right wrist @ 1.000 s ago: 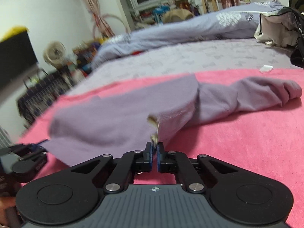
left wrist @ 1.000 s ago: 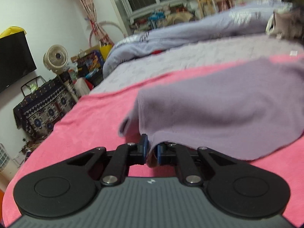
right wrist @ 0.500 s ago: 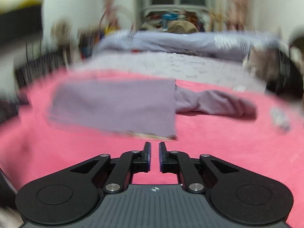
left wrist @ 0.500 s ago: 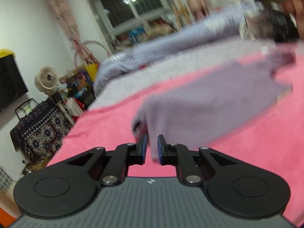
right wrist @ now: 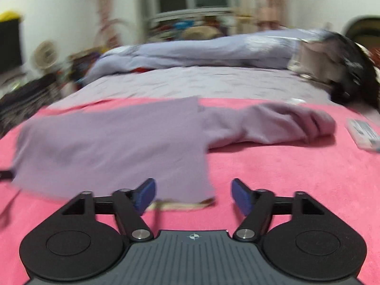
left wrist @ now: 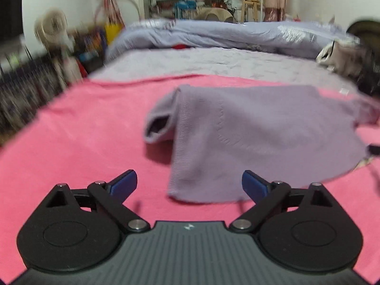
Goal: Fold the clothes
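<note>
A lilac knit sweater lies flat on the pink blanket, folded over itself. One sleeve cuff sticks out at its left. In the right wrist view the sweater spreads to the left and its other sleeve runs out to the right. My left gripper is open and empty, just short of the sweater's near corner. My right gripper is open and empty over the sweater's near edge.
A white remote-like box lies on the blanket at the right. Behind the blanket are a grey bedsheet and a bunched lilac duvet. A dark bag sits at the far right. A fan and clutter stand left of the bed.
Both grippers let go of the sweater's edge, opened wide and drew back. The sweater dropped flat onto the blanket.
</note>
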